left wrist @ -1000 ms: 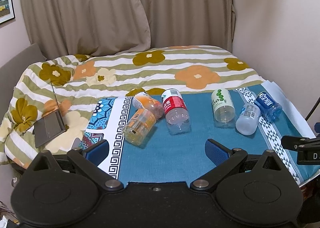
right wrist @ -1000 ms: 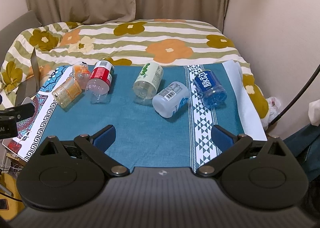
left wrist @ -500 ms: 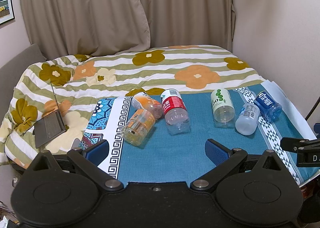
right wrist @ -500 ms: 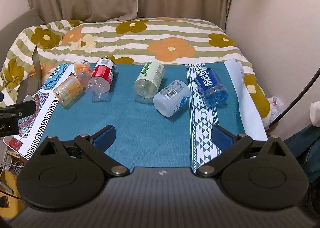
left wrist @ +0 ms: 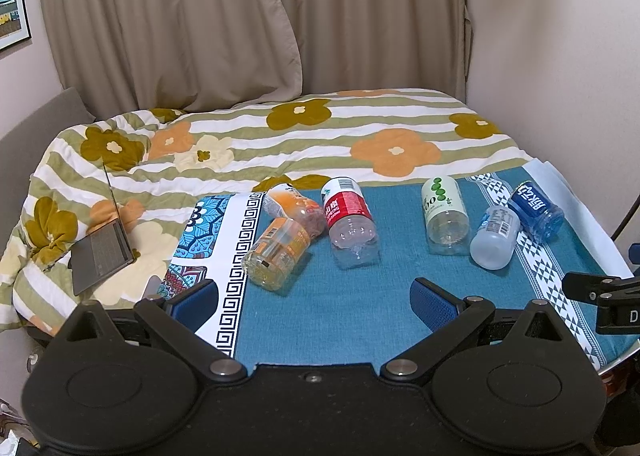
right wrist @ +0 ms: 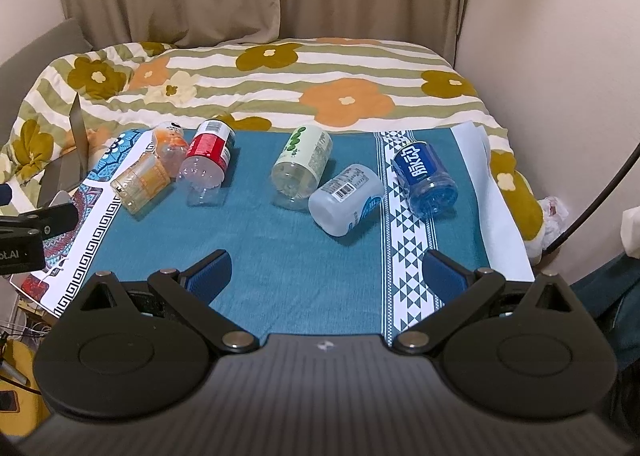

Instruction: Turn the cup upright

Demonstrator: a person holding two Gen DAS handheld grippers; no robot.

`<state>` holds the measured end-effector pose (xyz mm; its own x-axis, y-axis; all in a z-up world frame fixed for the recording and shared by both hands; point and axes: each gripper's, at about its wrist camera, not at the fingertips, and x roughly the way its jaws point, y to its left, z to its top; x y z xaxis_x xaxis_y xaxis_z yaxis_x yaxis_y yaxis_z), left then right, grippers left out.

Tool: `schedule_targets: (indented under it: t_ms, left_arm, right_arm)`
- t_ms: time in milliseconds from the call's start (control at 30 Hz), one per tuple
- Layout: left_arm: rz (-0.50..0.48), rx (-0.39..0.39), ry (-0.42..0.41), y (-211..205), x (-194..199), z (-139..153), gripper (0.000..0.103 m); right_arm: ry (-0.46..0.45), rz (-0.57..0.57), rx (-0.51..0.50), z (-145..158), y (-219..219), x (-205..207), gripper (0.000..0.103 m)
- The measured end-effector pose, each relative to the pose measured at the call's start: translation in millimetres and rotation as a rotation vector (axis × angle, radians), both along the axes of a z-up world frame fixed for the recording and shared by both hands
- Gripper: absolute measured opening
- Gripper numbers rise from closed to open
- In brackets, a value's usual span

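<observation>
Several cut-bottle cups lie on their sides on a teal cloth [left wrist: 340, 308]: two orange-label ones [left wrist: 278, 252] [left wrist: 292, 208], a red-label one [left wrist: 350, 220], a green-label one [left wrist: 444, 212], a white-label one [left wrist: 496, 236] and a blue one [left wrist: 536, 212]. In the right wrist view they show as orange [right wrist: 142, 182], red [right wrist: 208, 158], green [right wrist: 302, 162], white [right wrist: 346, 198] and blue [right wrist: 426, 178]. My left gripper [left wrist: 314, 296] is open and empty, near of the orange and red cups. My right gripper [right wrist: 326, 268] is open and empty, near of the white cup.
A flowered striped quilt [left wrist: 320, 144] covers the bed behind the cloth. An open laptop [left wrist: 102, 252] lies at the left. Curtains hang at the back, a wall stands at the right. A patterned mat [left wrist: 212, 232] lies under the cloth's left edge.
Both grippers have risen and pitched slightly, so the cups sit a little lower and closer in the views. The cups have not moved. Both stay open.
</observation>
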<state>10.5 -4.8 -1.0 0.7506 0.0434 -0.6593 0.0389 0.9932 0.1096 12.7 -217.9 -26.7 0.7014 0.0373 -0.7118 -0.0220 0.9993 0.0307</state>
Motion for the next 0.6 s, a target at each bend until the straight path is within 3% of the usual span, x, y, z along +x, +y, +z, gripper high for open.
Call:
schedule_targets:
  t_ms: [300,600]
  left_arm:
    - [0.027,0.051,-0.017,2,2,8,0.103]
    - [-0.038,0.076,0.006,30,45,5,0.103]
  right_arm:
    - [-0.007,0.061,0.057,7,-9,10,0.103]
    - [0.022,0.044,0.101,-7,7,43,0.103]
